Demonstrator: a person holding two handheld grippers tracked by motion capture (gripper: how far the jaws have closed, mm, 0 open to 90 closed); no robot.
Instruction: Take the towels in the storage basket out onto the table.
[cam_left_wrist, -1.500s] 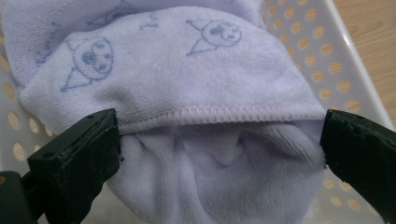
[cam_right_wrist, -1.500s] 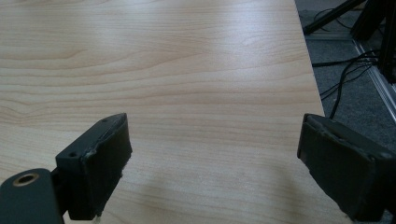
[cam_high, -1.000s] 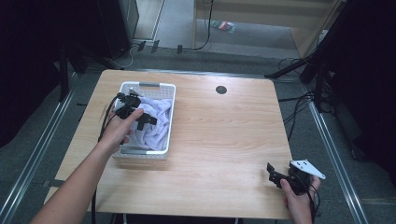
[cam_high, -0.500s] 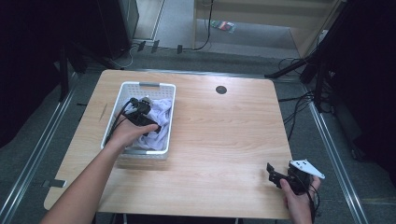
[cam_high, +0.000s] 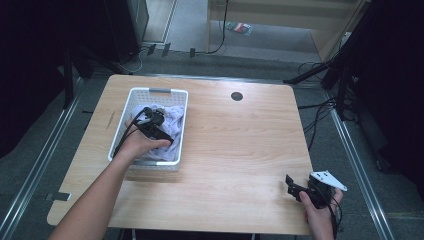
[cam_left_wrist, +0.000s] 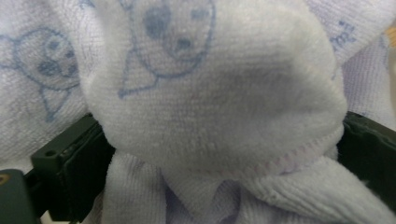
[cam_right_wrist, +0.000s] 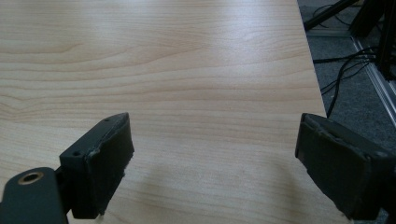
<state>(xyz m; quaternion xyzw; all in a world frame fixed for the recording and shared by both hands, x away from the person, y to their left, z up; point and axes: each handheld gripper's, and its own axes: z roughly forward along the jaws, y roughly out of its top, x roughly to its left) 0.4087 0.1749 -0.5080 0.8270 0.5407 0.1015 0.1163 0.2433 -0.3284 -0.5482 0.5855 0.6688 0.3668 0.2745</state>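
Left gripper (cam_high: 159, 121) sits down inside the white plastic basket (cam_high: 120, 131) on the left part of the wooden table (cam_high: 240, 150), w/ the person's left hand (cam_high: 136, 145) wrapped around it and its black cable looping over the basket's near-left side. Its jaws are wide apart w/ a fat fold of the pale lilac towel (cam_left_wrist: 210, 112) bulging up between them; cloth touches both jaw faces, but whether it's actually pinched can't be told. Towel is terry, printed w/ blue outline animal faces, stitched hem showing near the bottom of the left gripper view; in the high view it lies bunched in the basket, mostly toward the far and right side. Right gripper (cam_high: 295, 187) is at the table's near-right corner, well apart from the basket, held in the right hand (cam_high: 320, 215), grey three-cornered plate on top. Its jaws are spread wide w/ nothing between, just bare wood grain and a soft shadow under them in the right gripper view. Small black round grommet (cam_high: 236, 96) sits near the table's far edge. Cables (cam_high: 325, 107) trail on the grey floor to the right of the table.
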